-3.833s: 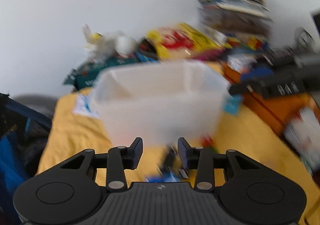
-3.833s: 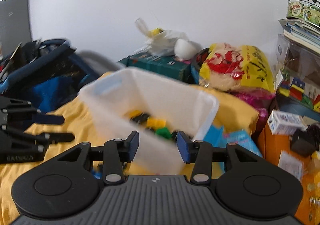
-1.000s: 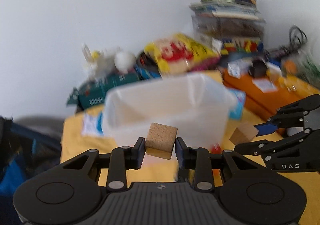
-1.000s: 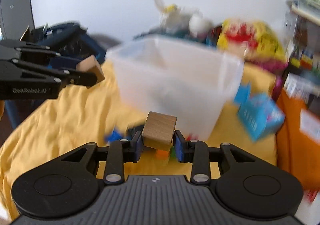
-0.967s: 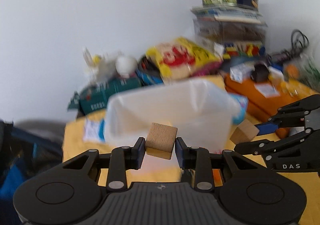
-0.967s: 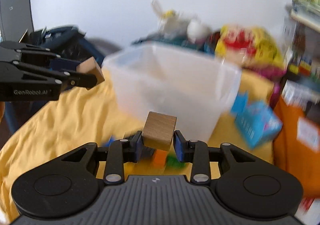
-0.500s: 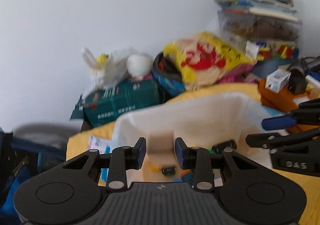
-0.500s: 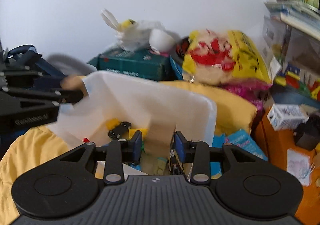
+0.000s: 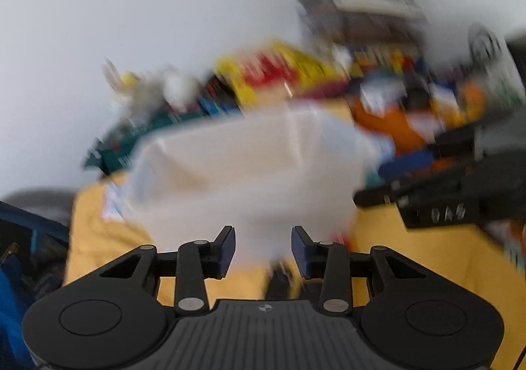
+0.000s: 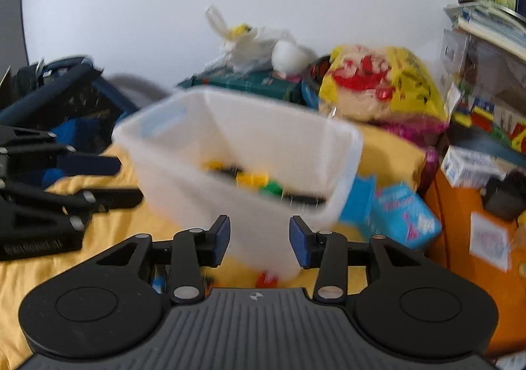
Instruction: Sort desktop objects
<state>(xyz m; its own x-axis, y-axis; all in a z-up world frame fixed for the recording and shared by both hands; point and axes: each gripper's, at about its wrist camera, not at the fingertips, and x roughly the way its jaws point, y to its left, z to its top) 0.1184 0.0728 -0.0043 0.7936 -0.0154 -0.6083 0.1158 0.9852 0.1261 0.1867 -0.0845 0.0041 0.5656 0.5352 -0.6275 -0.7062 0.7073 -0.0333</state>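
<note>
Wooden cubes gone; both jaws opening, empty; bin [image 10: 342, 153] upright, long axis unclear.

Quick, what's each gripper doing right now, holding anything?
Left gripper: opening, nothing between the jaws.
Right gripper: opening, nothing between the jaws.
</note>
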